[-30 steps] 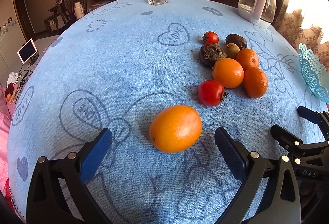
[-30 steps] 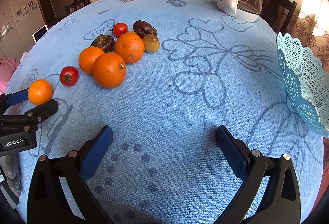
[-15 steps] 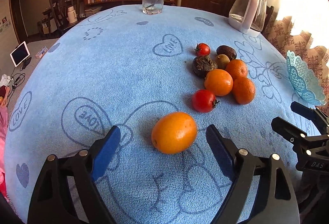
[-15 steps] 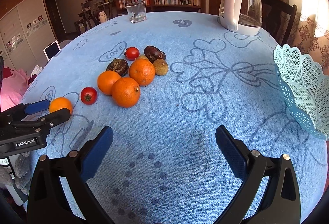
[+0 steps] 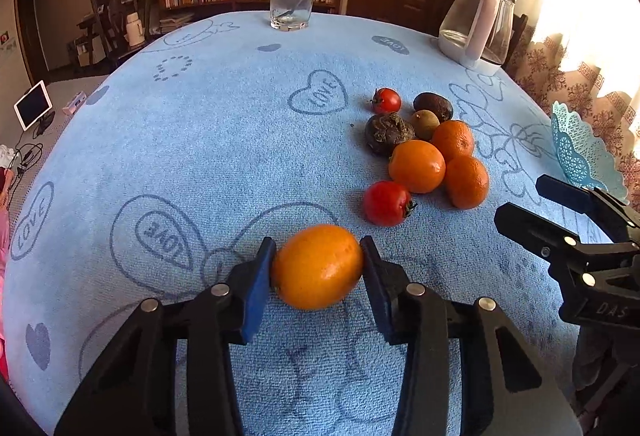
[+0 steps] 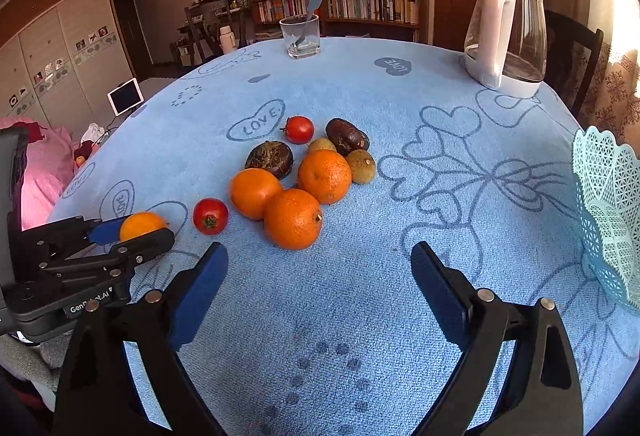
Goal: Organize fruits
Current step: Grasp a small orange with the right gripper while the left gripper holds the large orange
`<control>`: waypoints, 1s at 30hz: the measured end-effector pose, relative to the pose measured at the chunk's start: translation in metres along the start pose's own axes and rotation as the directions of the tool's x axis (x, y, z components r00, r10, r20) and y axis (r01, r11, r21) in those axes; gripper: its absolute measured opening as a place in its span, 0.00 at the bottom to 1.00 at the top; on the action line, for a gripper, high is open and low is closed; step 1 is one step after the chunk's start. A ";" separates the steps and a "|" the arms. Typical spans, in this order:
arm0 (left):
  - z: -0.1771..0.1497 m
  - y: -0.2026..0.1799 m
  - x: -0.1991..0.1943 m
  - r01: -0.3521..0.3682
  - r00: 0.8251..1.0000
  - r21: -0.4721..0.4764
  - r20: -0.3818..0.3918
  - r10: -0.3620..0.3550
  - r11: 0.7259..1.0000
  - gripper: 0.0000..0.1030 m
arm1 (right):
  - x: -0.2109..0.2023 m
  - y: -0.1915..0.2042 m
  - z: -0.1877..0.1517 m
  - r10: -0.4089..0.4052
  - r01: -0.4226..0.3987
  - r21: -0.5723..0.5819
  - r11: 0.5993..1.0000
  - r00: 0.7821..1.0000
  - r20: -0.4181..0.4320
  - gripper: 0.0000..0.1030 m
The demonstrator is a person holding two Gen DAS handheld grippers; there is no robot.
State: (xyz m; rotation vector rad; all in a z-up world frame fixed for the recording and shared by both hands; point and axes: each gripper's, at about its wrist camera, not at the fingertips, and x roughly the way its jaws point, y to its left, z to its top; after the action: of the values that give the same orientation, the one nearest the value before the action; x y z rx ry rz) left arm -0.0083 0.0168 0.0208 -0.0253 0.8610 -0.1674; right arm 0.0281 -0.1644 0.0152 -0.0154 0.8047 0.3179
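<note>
My left gripper [image 5: 318, 268] has just been closing, and its blue pads now press both sides of the smooth, oval orange fruit [image 5: 317, 266] resting on the terry tabletop [image 5: 224, 139]. I judge this the pick-up step; next comes a lift and a carry across to the lacy turquoise basket [image 6: 608, 203] at the right edge. My right gripper [image 6: 318, 276] has narrowed slightly but its jaws stand wide and empty. Beyond lie a glossy red tomato [image 5: 387, 203], three dimpled oranges [image 5: 417, 165], then wrinkled dark fruits [image 5: 387, 133].
</note>
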 end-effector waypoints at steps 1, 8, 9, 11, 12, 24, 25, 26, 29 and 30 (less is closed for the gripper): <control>0.000 0.001 -0.002 -0.004 1.000 0.000 0.006 0.004 1.000 0.42 | 0.005 0.001 0.002 0.009 -0.009 0.001 1.000 1.000 -0.013 0.78; 0.002 0.004 -0.014 -0.010 0.999 0.000 0.041 0.010 1.000 0.42 | 0.034 0.003 0.015 0.028 -0.027 0.014 1.000 0.997 -0.071 0.58; 0.002 0.005 -0.015 -0.009 0.999 -0.001 0.041 0.009 1.000 0.42 | 0.037 0.003 0.015 0.031 -0.029 0.022 0.999 0.996 -0.081 0.56; 0.001 0.005 -0.015 -0.008 0.999 -0.001 0.042 0.008 1.000 0.42 | 0.041 0.002 0.014 0.037 -0.034 0.033 0.999 0.995 -0.088 0.54; 0.001 0.005 -0.015 -0.008 0.999 -0.002 0.040 0.008 1.000 0.42 | 0.041 0.002 0.014 0.036 -0.033 0.033 0.999 0.996 -0.086 0.54; 0.000 0.001 -0.015 -0.012 0.999 0.002 0.042 0.012 1.000 0.42 | 0.028 0.003 0.008 0.052 -0.050 0.041 0.998 0.998 -0.047 0.37; 0.000 0.001 -0.016 -0.012 0.999 0.002 0.043 0.012 1.000 0.42 | 0.025 0.002 0.007 0.056 -0.054 0.048 0.997 0.998 -0.040 0.37; 0.000 0.001 -0.016 -0.012 0.999 0.002 0.043 0.012 1.000 0.42 | 0.021 0.000 0.006 0.058 -0.057 0.052 0.997 0.998 -0.032 0.37; -0.001 -0.001 -0.016 -0.013 0.999 0.004 0.041 0.013 1.000 0.42 | 0.007 -0.004 0.005 0.061 -0.061 0.062 0.996 0.998 0.001 0.37; -0.001 -0.002 -0.016 -0.013 0.999 0.005 0.039 0.013 1.000 0.42 | 0.003 -0.006 0.005 0.061 -0.062 0.066 0.996 0.998 0.011 0.37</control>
State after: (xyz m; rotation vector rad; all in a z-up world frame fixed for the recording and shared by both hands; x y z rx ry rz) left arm -0.0196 0.0177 0.0321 -0.0179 0.8212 -0.1570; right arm 0.0349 -0.1685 0.0160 0.0735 0.8071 0.3489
